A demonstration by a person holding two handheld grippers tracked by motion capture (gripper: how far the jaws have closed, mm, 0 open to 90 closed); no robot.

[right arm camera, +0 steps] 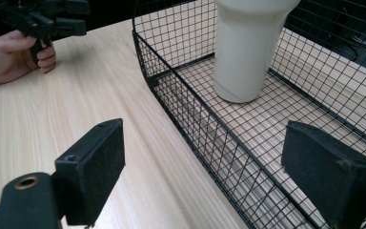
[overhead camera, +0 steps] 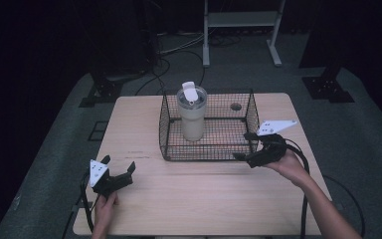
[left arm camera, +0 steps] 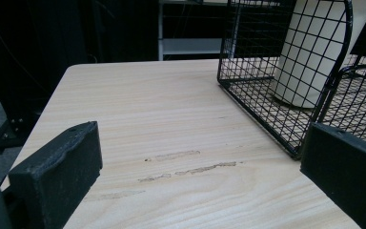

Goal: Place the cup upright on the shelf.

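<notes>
While the left tongs [overhead camera: 118, 169] rest spread open on the worktop [overhead camera: 189, 199], well apart from the basket [overhead camera: 166, 127], the right tongs [overhead camera: 245, 147] gape astride its near right corner; a cream tumbler [overhead camera: 192, 112] stands upright inside.

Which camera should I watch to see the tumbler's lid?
The high view: it shows the whole tumbler upright in the wire basket, lid on top. The right gripper view gives its lower body and base on the mesh; the left gripper view shows its side through the wires.
</notes>
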